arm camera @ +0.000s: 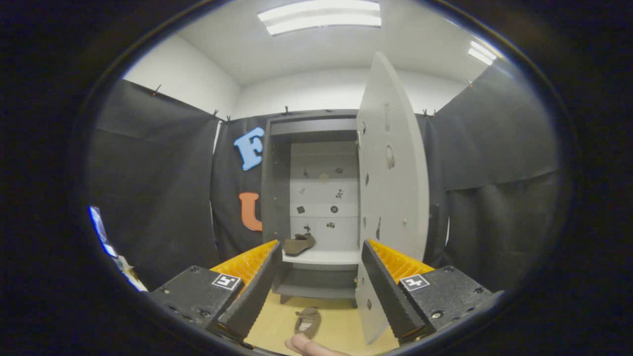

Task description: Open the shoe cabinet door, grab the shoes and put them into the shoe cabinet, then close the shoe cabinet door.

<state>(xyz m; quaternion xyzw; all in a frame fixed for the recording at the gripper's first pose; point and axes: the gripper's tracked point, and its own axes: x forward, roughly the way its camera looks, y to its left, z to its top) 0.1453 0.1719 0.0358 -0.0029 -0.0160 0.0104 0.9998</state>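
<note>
While tool (316,267) gapes empty, level toward cabinet (311,198), one shoe (299,244) shelved, another (307,321) on floor.

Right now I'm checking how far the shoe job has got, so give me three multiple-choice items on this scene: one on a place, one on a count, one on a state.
1. Where is the shoe that is already stowed?
A. on the cabinet's white shelf
B. on top of the cabinet
C. hung on the door

2. How many shoes are in view?
A. one
B. two
C. four

3. How does the cabinet door stand?
A. shut
B. swung open
C. taken off, lying flat

Answers:
1 A, one shoe rests on the shelf inside the shoe cabinet.
2 B, a second shoe lies on the floor between the jaws of the gripper, which are spread and hold nothing.
3 B, the door stands open, showing the inside.
</note>
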